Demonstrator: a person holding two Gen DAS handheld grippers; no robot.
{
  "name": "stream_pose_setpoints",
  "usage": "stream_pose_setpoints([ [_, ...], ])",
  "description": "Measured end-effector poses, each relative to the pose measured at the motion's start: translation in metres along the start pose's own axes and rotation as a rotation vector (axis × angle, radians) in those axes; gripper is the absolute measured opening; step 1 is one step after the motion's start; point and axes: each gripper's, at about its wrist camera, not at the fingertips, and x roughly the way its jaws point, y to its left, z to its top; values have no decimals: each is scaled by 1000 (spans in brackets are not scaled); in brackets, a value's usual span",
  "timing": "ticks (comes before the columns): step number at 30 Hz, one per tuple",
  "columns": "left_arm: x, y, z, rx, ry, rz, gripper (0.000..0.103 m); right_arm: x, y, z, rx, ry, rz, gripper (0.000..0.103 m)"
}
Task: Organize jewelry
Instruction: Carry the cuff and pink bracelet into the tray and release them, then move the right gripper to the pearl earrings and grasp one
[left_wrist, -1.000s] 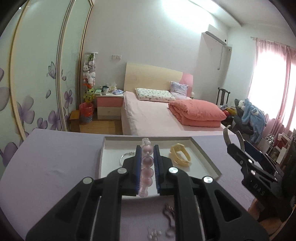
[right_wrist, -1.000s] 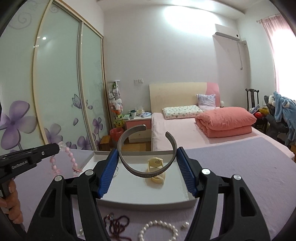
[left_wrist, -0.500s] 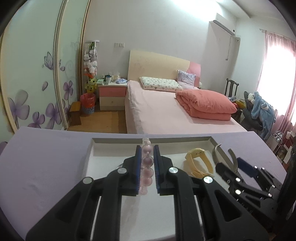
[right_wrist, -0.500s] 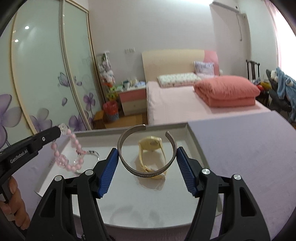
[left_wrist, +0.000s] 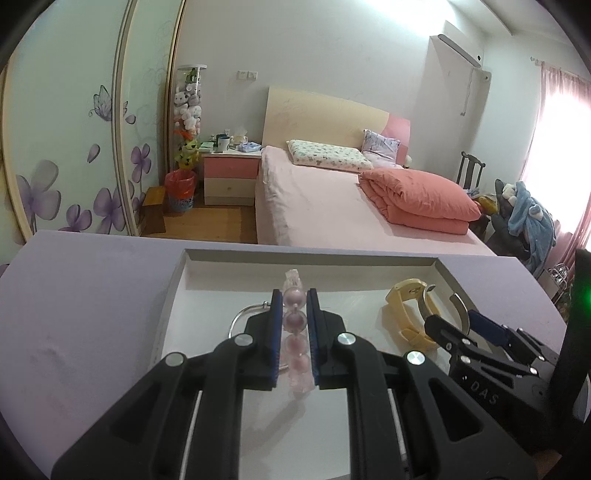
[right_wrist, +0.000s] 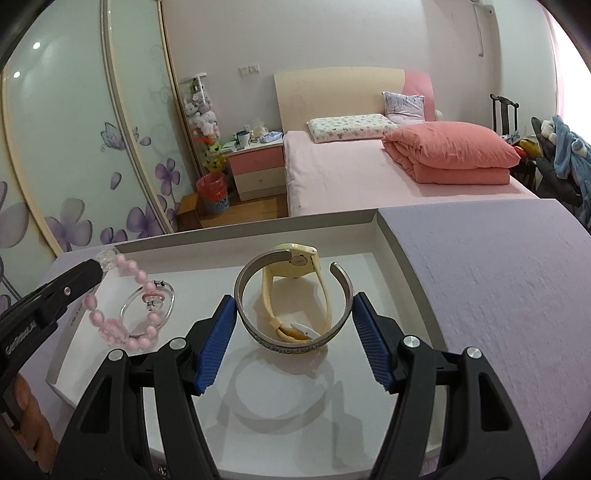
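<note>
Now both grippers are hovering over the white tray (right_wrist: 384, 225): the left gripper (left_wrist: 293, 299) is pinching the pink bead bracelet (right_wrist: 122, 302) at the left, the right gripper (right_wrist: 293, 321) clasping the silver cuff (right_wrist: 291, 341) near the yellow watch (right_wrist: 291, 266). Next, I judge, each needs lowering and releasing.

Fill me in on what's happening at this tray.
A person is sorting jewelry into a white tray. The left gripper is shut on a pink bead bracelet, the right gripper on a silver cuff bangle; both hang over the tray. A yellow watch and a clear bangle already lie inside.
</note>
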Motion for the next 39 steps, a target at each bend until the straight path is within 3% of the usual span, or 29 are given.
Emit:
stream_pose_setpoints([
  [2,0,2,0,-4,4,8,14,1,-1,0,12,10,0,67],
  [5,0,6,0,-19,-1,16,19,-4,-4,2,22,-10,11,79],
  [13,-6,10,-2,-25,-14,35,37,-12,-7,9,28,-36,19,79],
  [29,-32,14,-14,-31,-14,56,38,-29,-2,2,1,-59,23,79],
  [39,-84,17,-41,-25,-22,50,43,-80,-12,-24,-26,-91,47,79],
])
